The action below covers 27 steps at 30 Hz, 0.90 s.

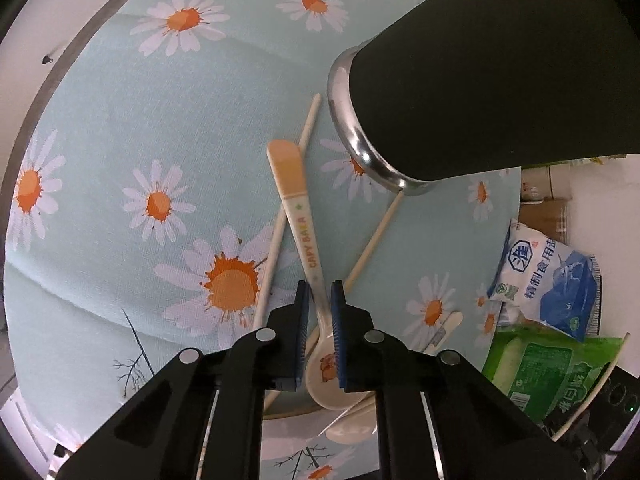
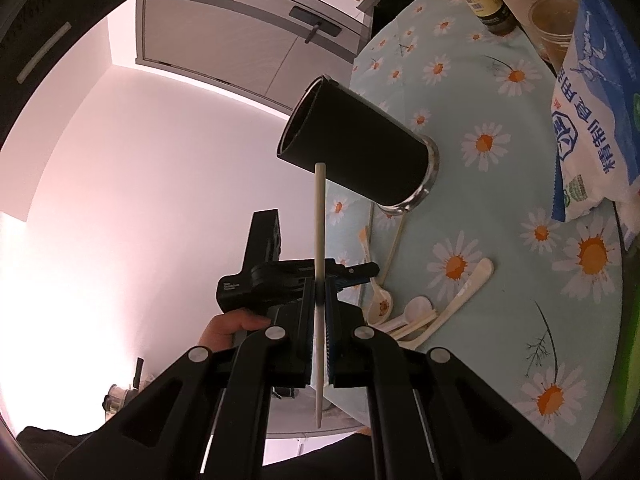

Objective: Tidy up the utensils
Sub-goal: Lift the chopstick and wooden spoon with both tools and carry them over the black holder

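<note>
My left gripper [image 1: 320, 292] is shut on the neck of a cream spoon with an orange handle end [image 1: 298, 216], low over the daisy tablecloth. Two cream chopsticks [image 1: 276, 248] lie under and beside it. A black holder cup with a steel base [image 1: 480, 76] stands just beyond; it also shows in the right wrist view [image 2: 360, 148]. My right gripper [image 2: 319, 292] is shut on a cream chopstick [image 2: 319, 220], held in the air with its tip near the cup's side. My left gripper [image 2: 360, 270] shows there on the spoon [image 2: 378, 298].
Several white spoons [image 2: 424, 316] lie on the cloth [image 2: 500, 240]. A blue-and-white salt bag [image 2: 592, 112], bottles and jars [image 2: 552, 20] stand at the table's far side. A green packet [image 1: 548, 364] lies off the table edge.
</note>
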Tool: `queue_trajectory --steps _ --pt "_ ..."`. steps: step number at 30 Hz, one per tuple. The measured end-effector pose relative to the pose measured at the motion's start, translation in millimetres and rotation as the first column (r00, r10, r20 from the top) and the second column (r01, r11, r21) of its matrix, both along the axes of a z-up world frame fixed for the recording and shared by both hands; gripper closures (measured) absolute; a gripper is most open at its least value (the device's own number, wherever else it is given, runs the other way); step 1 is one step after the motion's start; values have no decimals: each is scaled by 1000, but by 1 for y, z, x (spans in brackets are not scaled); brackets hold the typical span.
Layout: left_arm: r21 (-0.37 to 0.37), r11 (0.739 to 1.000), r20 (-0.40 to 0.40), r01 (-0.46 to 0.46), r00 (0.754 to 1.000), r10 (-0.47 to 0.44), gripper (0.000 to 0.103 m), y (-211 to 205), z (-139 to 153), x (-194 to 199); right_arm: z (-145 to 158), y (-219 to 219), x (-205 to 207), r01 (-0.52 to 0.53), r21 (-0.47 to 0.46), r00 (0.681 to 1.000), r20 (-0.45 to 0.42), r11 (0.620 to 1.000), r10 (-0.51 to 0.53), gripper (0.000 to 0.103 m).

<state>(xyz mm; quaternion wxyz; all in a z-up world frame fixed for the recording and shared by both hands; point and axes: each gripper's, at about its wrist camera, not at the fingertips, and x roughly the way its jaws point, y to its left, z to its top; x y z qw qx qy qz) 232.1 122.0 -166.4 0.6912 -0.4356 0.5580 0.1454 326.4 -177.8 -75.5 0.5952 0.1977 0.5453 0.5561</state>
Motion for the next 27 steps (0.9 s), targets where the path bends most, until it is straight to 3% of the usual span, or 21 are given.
queue_trajectory --steps 13,27 --pt "26 1000 45 15 999 -16 97 0 6 0 2 -2 2 12 9 1000 8 1000 -12 97" --pt "14 1000 208 0 978 -2 97 -2 45 -27 6 31 0 -47 -57 996 70 997 50 97"
